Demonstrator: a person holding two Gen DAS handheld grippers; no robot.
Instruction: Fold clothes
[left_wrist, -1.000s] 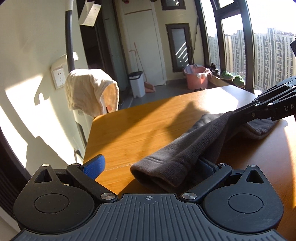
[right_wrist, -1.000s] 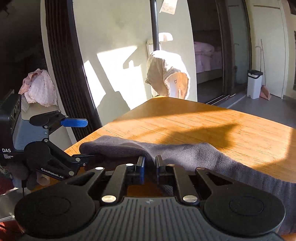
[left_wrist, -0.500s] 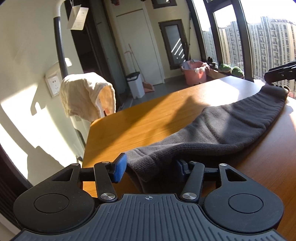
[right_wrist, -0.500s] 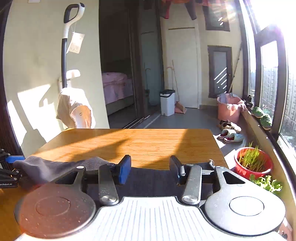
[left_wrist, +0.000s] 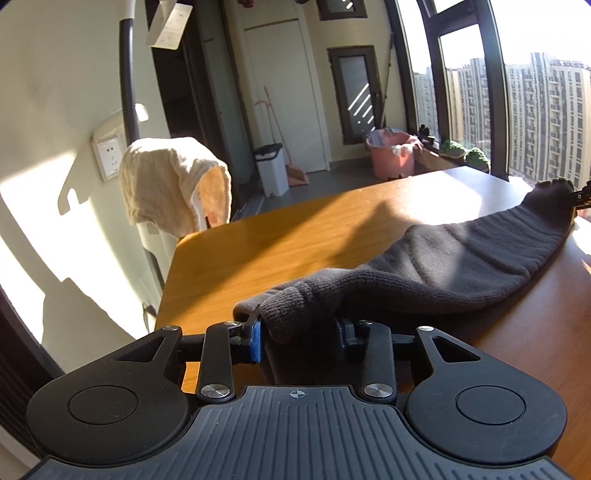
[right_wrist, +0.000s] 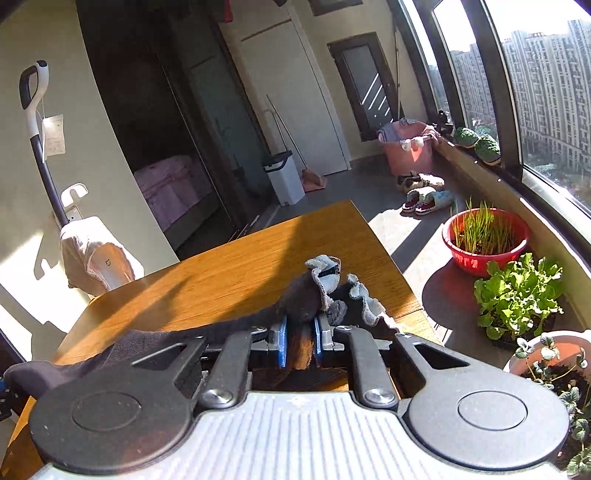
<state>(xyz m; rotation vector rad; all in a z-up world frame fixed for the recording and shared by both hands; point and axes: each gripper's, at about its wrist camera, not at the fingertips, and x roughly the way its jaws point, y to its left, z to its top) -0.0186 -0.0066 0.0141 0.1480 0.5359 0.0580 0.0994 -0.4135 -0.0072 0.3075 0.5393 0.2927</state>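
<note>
A dark grey sock (left_wrist: 458, 258) lies stretched across the wooden table (left_wrist: 266, 243), held at both ends. The left gripper (left_wrist: 301, 338) has just closed its blue-padded fingers (left_wrist: 255, 339) on the bunched end at the near edge, close to the left corner; the pads press the knit from both sides. The right gripper (right_wrist: 300, 341) has also just been closing, and its fingers (right_wrist: 282, 341) are clamped on the other end near the table's right edge. Beyond that grip, the sock's light-trimmed cuff (right_wrist: 327, 275) flares open. The sock's middle rests on the tabletop between the two grippers.
</note>
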